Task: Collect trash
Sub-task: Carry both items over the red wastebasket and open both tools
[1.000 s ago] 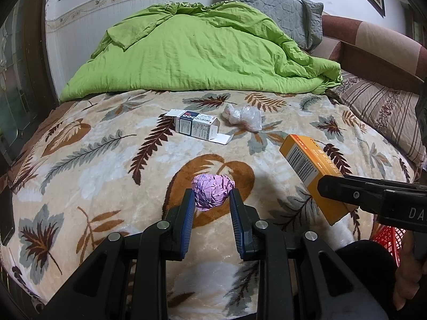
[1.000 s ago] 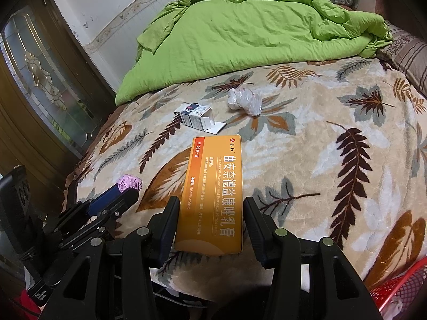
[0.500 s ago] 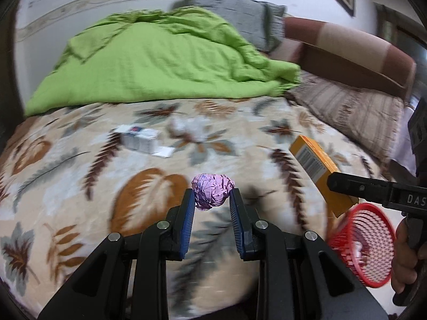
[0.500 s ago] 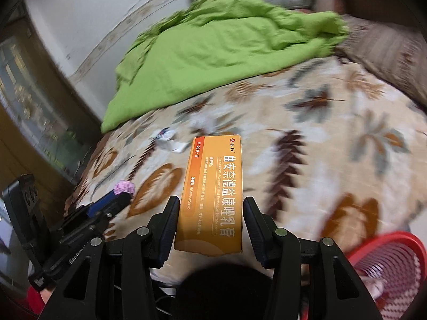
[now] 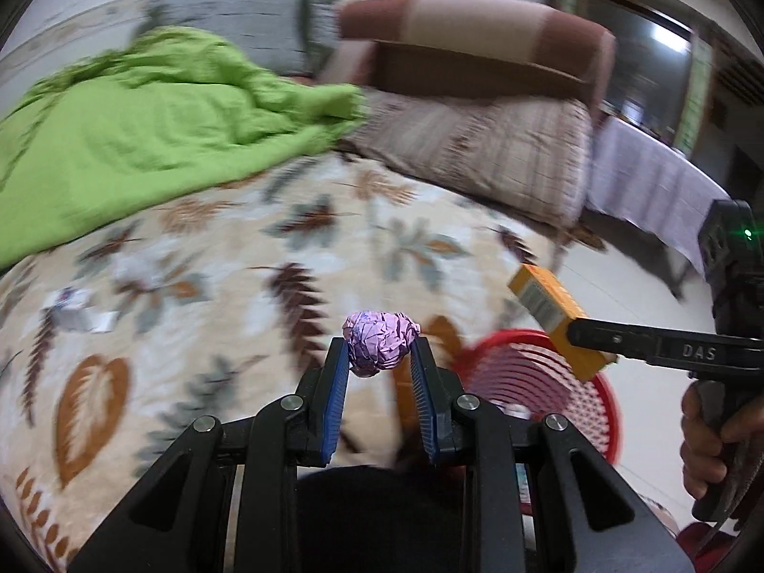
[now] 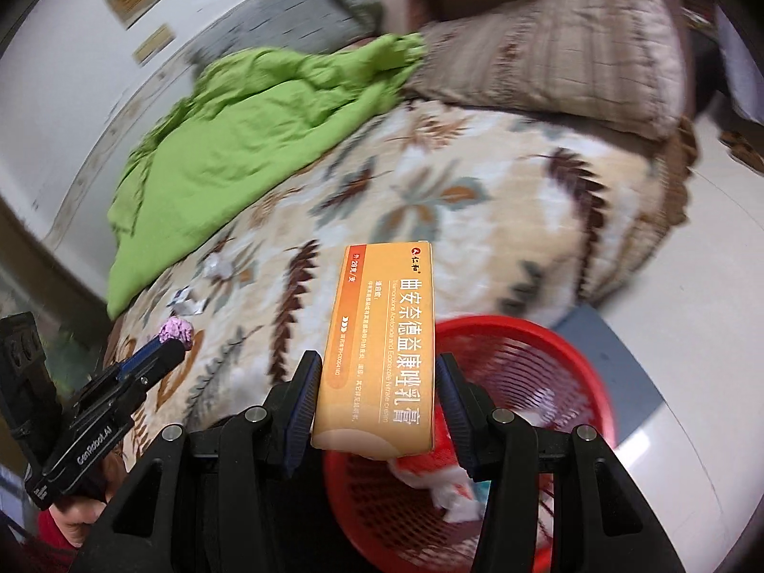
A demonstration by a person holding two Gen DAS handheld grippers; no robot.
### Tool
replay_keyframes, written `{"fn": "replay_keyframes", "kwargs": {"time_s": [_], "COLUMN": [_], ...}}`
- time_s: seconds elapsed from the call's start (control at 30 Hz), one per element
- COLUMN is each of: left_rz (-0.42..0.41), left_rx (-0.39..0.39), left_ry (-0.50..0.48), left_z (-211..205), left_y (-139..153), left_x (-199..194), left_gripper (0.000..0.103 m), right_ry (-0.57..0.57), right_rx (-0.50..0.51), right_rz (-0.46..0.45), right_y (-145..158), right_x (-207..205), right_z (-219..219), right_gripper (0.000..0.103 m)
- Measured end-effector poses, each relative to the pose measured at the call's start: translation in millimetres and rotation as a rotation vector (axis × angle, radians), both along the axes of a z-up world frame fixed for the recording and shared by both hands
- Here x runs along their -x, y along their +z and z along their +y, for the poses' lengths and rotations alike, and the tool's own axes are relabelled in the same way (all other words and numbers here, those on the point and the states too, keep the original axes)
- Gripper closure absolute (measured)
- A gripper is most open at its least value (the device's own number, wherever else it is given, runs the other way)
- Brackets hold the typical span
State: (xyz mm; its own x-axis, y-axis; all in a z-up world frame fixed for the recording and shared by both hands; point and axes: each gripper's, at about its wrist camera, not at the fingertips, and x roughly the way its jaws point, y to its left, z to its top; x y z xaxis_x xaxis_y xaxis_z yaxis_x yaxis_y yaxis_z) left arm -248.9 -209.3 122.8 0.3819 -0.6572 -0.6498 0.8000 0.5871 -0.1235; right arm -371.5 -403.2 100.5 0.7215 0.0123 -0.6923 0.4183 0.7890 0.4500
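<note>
My left gripper (image 5: pixel 378 358) is shut on a crumpled purple foil ball (image 5: pixel 379 343), held above the bed's edge beside a red mesh basket (image 5: pixel 539 396). The right gripper (image 6: pixel 377 396) is shut on a long orange medicine box (image 6: pixel 382 344), which hangs over the red basket (image 6: pixel 525 348) on the floor. The basket holds some crumpled paper and wrappers (image 6: pixel 449 482). From the left wrist view the orange box (image 5: pixel 554 315) and the right gripper's finger sit over the basket. A small white box (image 5: pixel 71 315) and a crumpled white wrapper (image 6: pixel 217 265) lie on the bed.
The bed wears a leaf-patterned blanket (image 5: pixel 200 286), with a green quilt (image 5: pixel 143 133) heaped at the back and a striped pillow (image 5: pixel 487 148) on the right. A person's hand (image 5: pixel 706 439) grips the right tool. White floor (image 6: pixel 668 334) surrounds the basket.
Both grippers swung right, away from the middle of the bed to its corner, each keeping its load. The red basket has come into view beneath the orange box.
</note>
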Motion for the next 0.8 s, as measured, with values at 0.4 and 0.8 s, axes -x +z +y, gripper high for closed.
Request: {"fn": "replay_keyframes", "kwargs": {"time_s": [0.4,0.8], "left_rz": [0.082,0.049], "left_rx": [-0.121,-0.208], "left_ry": [-0.193,-0.22], "left_z": [-69.3,-81.8], "left_y": [-30.5,-44.8], "left_x": [37.0,45.1], "left_gripper": [0.078,0.078], "right_ry": [-0.106,-0.116], "right_rx": [-0.069,-0.093], "right_rz": [0.066,0.078], "right_y": [-31.1,-43.7], "right_x": [50.9,51.2], "right_z": [-19.0,-19.1], "right_gripper": [0.05,0.05]}}
